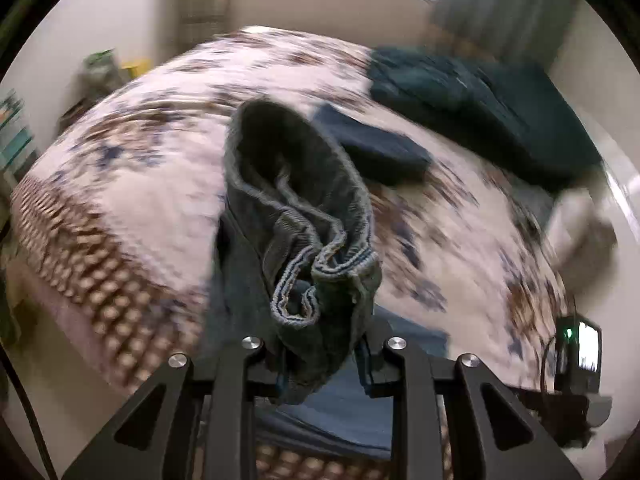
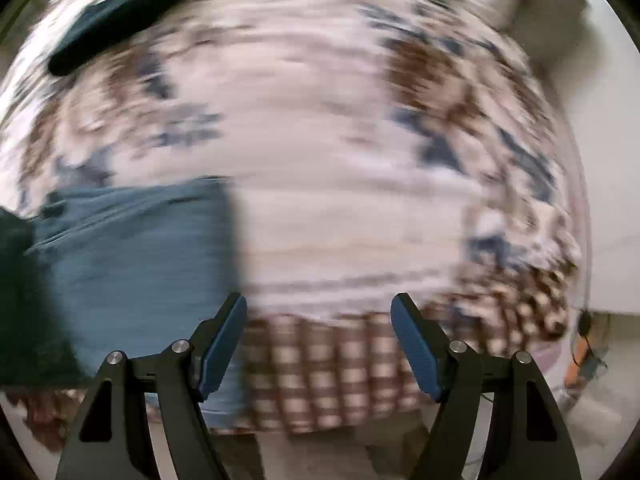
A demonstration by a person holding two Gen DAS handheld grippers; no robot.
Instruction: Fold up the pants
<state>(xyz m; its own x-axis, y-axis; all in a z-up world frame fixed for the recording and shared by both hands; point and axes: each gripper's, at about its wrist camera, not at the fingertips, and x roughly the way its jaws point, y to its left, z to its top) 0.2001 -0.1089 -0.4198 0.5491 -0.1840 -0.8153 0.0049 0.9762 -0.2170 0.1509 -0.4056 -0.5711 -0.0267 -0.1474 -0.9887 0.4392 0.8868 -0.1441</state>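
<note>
My left gripper (image 1: 320, 344) is shut on a bunched part of the blue jeans (image 1: 300, 216); the hem and dark inside of a leg stand up in front of the camera, above the bed. More denim lies under the gripper (image 1: 340, 420). In the right wrist view the jeans (image 2: 136, 264) lie flat on the floral bedspread (image 2: 340, 160) at lower left. My right gripper (image 2: 320, 344) is open and empty over the bed's front edge, its left finger (image 2: 222, 344) at the jeans' right edge.
A folded dark blue garment (image 1: 380, 148) lies on the bedspread (image 1: 140, 184) behind the held jeans. A dark teal pile (image 1: 480, 100) lies at the far right; a dark item (image 2: 120, 12) shows at top left in the right view. Both views are motion-blurred.
</note>
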